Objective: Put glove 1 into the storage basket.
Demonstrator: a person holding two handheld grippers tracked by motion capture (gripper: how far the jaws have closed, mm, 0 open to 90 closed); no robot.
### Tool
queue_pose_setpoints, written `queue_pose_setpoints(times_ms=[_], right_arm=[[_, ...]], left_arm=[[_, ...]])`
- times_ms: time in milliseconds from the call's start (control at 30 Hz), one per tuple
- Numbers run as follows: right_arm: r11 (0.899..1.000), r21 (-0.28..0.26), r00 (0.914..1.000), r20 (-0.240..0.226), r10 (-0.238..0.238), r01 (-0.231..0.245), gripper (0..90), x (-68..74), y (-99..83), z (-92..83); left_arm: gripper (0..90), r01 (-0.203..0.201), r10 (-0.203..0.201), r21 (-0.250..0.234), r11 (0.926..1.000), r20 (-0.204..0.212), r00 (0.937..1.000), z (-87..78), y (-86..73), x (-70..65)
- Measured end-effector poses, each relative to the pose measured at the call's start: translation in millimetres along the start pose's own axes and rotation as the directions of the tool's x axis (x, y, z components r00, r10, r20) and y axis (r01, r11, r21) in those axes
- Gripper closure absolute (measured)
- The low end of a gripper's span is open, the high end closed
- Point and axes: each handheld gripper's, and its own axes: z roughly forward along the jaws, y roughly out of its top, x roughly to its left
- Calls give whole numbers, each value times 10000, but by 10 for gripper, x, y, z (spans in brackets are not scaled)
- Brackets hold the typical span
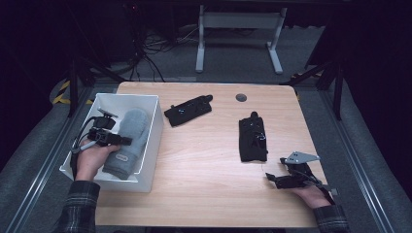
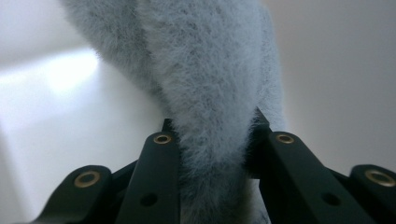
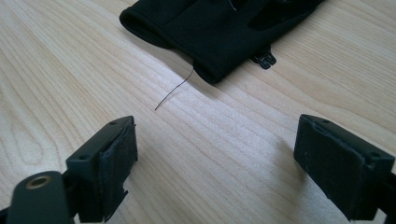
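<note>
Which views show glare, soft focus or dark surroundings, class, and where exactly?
High view: the wooden table is lit, the floor around it dark. Left gripper view: a bright glare patch on the white bin wall; the grey mitten is in sharp focus. Right gripper view: even light, the black glove slightly soft, with faint shadows beside the pads.

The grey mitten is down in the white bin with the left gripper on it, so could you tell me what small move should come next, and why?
Probably open the left gripper and let go: the grey mitten already lies inside the white bin, yet the jaws are pinching its fleece. Two black gloves wait on the table.
</note>
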Motion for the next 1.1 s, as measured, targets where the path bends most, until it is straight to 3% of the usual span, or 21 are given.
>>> queue_pose_setpoints(times_ms=[100, 200, 233, 333, 367, 633, 767, 833, 1100], right_arm=[[10000, 3, 10000, -1, 3, -3, 140, 0, 0, 0], [10000, 0, 10000, 3, -1, 1, 140, 0, 0, 0], [10000, 1, 10000, 1, -3, 3, 140, 0, 0, 0], [10000, -1, 10000, 2, 0, 0, 140, 0, 0, 0], [10000, -10, 10000, 12, -19, 19, 140, -1, 0, 0], [10000, -8, 10000, 13, -23, 23, 140, -1, 0, 0], [10000, -7, 10000, 9, -25, 25, 140, -2, 0, 0], [10000, -8, 10000, 7, -20, 20, 140, -1, 0, 0], [10000, -14, 10000, 13, -23, 23, 139, -1, 0, 1]], left_arm=[[671, -153, 154, 42, 9999, -407, 9991, 89, -35, 87], [609, -88, 84, -72, 9999, -542, 9985, 93, -42, 116], [504, -72, 61, -177, 9998, -621, 9981, 83, -43, 126], [411, -39, 9, -335, 9994, -891, 9960, 35, -41, 124], [411, -63, 7, -499, 9987, -1124, 9937, 7, -37, 114], [287, -423, 252, -1028, 9938, -1631, 9863, -195, 34, -17], [274, -679, 486, -1491, 9865, -1299, 9903, -327, 87, -140], [271, -766, 568, -1543, 9851, -1289, 9900, -353, 102, -175], [265, -1470, 1332, -2098, 9666, -788, 9880, -532, 233, -480]])
